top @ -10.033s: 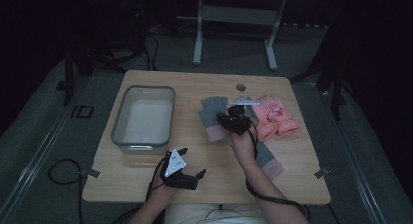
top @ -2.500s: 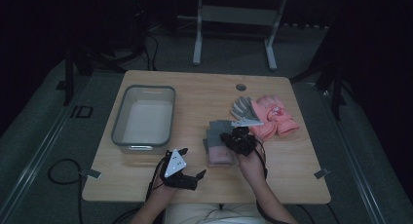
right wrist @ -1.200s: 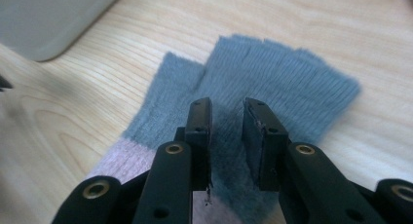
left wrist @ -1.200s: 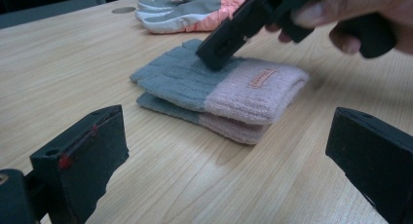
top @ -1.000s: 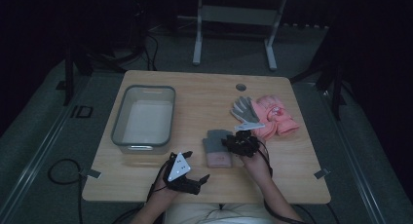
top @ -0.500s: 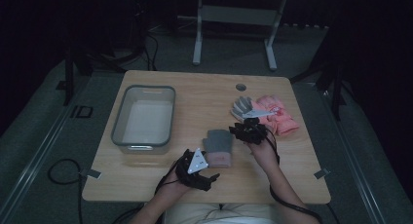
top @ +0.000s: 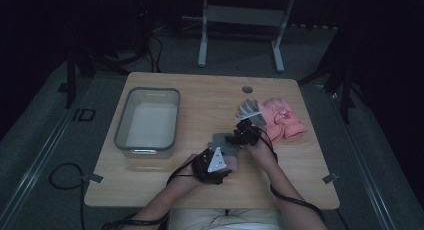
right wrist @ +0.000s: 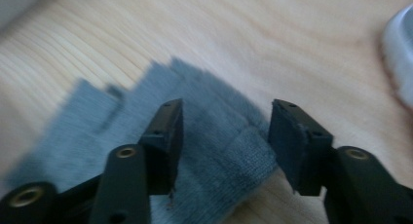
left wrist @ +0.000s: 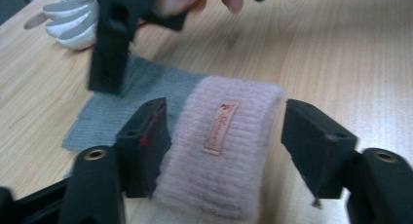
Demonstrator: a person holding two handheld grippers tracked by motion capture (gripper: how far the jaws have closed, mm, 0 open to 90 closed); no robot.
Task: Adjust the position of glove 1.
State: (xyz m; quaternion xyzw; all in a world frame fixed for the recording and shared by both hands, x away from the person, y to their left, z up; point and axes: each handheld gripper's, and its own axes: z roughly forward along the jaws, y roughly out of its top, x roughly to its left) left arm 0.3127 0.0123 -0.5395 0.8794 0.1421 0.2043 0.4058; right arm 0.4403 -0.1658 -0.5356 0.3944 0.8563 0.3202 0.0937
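Folded pair of knit gloves, grey over pink (left wrist: 221, 151), lying near the front edge of the counter (top: 200, 95). The left claw (left wrist: 224, 146) straddles the pink cuff, its jaws just closing, pads not yet pressing. The right claw (right wrist: 224, 141) stands apart over the grey glove (right wrist: 214, 136), its jaws just opened. The knit is likely light, soft and limp; a grip across the thick folded cuff suits best.

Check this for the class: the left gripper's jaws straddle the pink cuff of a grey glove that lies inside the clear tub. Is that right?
One thing is wrong. The glove lies on the wooden table, not in the tub, which stands apart to one side. The high view shows it. The left gripper does straddle the pink cuff.
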